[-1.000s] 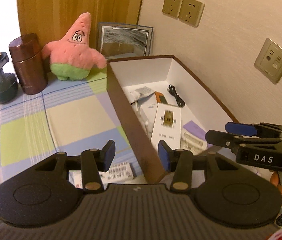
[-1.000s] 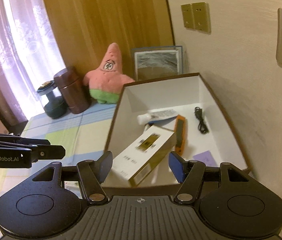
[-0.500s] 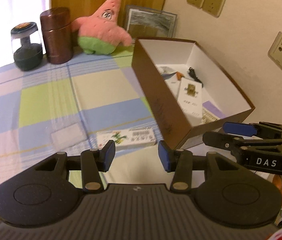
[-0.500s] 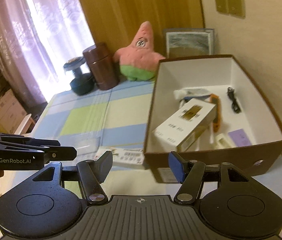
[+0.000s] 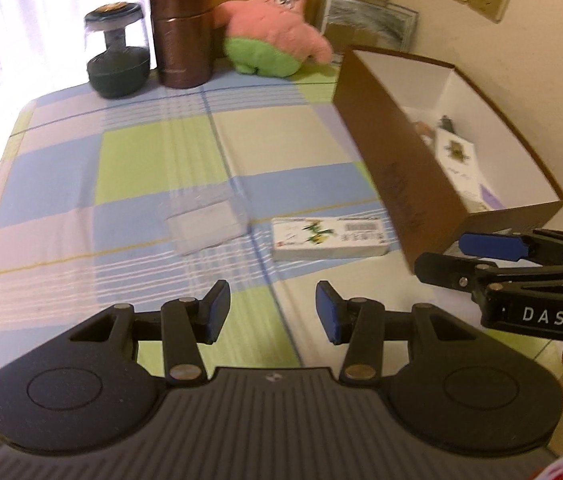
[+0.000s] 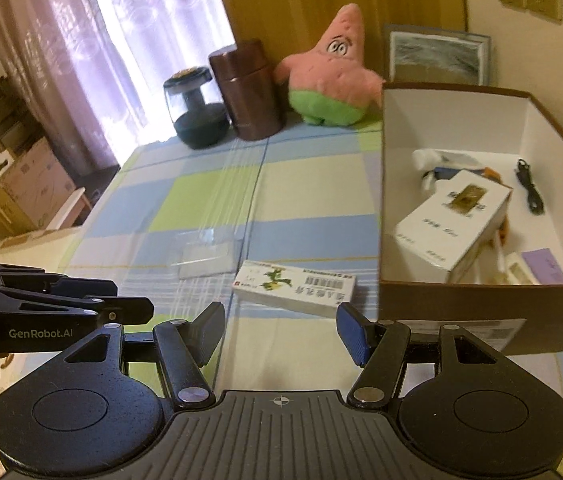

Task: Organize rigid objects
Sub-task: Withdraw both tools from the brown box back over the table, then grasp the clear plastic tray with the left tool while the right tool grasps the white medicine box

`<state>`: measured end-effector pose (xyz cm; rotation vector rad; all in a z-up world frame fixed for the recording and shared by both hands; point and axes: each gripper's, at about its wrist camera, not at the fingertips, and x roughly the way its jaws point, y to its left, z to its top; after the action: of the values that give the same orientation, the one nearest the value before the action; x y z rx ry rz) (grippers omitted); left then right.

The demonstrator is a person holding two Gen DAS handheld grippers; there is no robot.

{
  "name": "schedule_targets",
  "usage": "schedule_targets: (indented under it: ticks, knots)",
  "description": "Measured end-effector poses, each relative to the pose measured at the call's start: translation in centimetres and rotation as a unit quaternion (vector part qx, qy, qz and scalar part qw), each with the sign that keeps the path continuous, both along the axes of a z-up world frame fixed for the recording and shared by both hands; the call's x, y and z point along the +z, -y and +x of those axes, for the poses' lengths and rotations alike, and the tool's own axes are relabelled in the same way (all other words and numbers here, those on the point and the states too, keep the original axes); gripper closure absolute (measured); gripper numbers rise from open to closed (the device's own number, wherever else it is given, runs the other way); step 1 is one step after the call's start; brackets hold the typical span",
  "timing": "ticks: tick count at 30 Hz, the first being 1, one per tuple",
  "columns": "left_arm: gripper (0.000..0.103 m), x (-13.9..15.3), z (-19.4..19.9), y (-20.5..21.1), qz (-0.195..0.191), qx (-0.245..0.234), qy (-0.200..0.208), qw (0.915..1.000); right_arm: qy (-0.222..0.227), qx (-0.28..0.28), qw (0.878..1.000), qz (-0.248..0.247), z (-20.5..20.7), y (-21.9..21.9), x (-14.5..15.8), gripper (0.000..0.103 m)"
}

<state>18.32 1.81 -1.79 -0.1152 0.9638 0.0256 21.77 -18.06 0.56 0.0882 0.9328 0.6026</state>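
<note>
On the checked-cloth worktop [image 6: 209, 184], a white printed carton [image 6: 295, 287] lies just beside the brown cardboard box [image 6: 481, 312], unpacked; both hand-held grippers, left [image 5: 269, 316] and right [image 6: 279, 332], hang part-open and empty, likely ready to lift it.

Blown-out window [image 5: 21, 20] glare, motion blur

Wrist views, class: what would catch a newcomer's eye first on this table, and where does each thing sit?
A pink star-shaped plush toy stands at the table's far edge, beside a brown canister. On the right, an open brown box with white walls holds small packages. In front of it, a white carton lies flat on the checked tablecloth.
</note>
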Motion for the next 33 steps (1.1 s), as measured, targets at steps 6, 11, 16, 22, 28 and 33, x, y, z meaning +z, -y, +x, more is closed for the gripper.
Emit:
schedule_targets:
  ticks: [6,11,16,22,28,33]
  knots:
    - [0.061,-1.4,0.2,-1.5,-0.001,0.011,-0.011,0.9999,-0.005,0.014,1.0,-0.017,1.0,-2.1,-1.6,0.044]
    - [0.061,-2.6,0.8,-2.4,0.0,0.007,-0.012,0.9999,-0.01,0.017,0.999,-0.027,2.1,-3.7,-2.9,0.044]
    - [0.061,-3.6,1.8,-3.5,0.006,-0.004,-0.008,0.9999,-0.007,0.009,0.999,-0.035,3.6,-5.0,-3.9,0.044]
    - [0.061,-4.9,3.8,-5.0,0.012,-0.025,-0.002,0.9996,-0.005,-0.013,0.999,-0.051,5.8,-6.4,-5.3,0.051]
    - [0.059,-5.9,6.2,-6.1,0.028,-0.069,0.011,0.9972,-0.014,-0.046,0.996,-0.071,7.9,-7.6,-6.9,0.057]
    - [0.052,-6.7,8.9,-6.8,0.043,-0.117,0.024,0.9919,-0.027,-0.067,0.993,-0.088,9.2,-8.3,-8.2,0.058]
